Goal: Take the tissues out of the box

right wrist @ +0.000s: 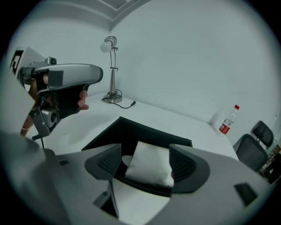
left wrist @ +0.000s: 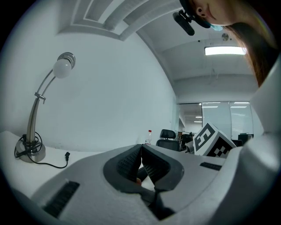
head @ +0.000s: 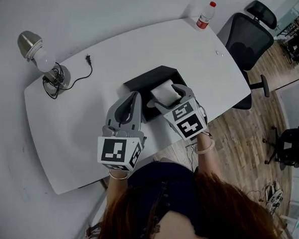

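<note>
While angled down, right hand-held gripper (head: 167,96) gapes around tissue (right wrist: 149,163).

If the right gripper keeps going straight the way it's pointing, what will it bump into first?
Probably the white tissue sticking up out of the black box. The right gripper tilts down at it, jaws open, with the tissue framed between them. Depth is hard to judge.

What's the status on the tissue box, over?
Left tongs shut, empty. Right tongs open, straddling the tissue standing out of the black box. Nothing in the way.
</note>
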Demonstrator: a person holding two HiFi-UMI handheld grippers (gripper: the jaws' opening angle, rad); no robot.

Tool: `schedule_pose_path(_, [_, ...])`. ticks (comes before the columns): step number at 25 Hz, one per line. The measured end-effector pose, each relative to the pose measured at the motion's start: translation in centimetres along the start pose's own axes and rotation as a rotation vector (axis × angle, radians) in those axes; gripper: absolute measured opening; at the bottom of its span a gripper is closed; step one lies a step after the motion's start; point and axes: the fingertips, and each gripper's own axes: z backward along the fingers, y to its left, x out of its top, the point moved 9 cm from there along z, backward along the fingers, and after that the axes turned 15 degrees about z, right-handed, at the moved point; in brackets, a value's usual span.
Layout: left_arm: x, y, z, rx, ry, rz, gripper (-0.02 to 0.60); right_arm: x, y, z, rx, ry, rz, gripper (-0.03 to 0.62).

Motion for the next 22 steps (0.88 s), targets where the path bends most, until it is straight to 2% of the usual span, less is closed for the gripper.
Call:
schedule_pose_path(9, [-0.4,1.1,-0.8,-0.029,0.028,0.034,0.021,-0.5,-0.3,-1.7,0.02,0.125,-0.042,0.327])
schedule_pose_path(15, [-0.5,1.4,-1.3,-0.045,0.037,0.052,0.021,-0.6,-1.1,-2.4,-0.005,0.184,-0.057,0.328])
schedule_pose_path(22, [-0.5,1.8,-2.0,-0.053,0.042,0.058,0.021,-0.9,-1.4,-3.3,0.062,0.258,-0.101,0.334])
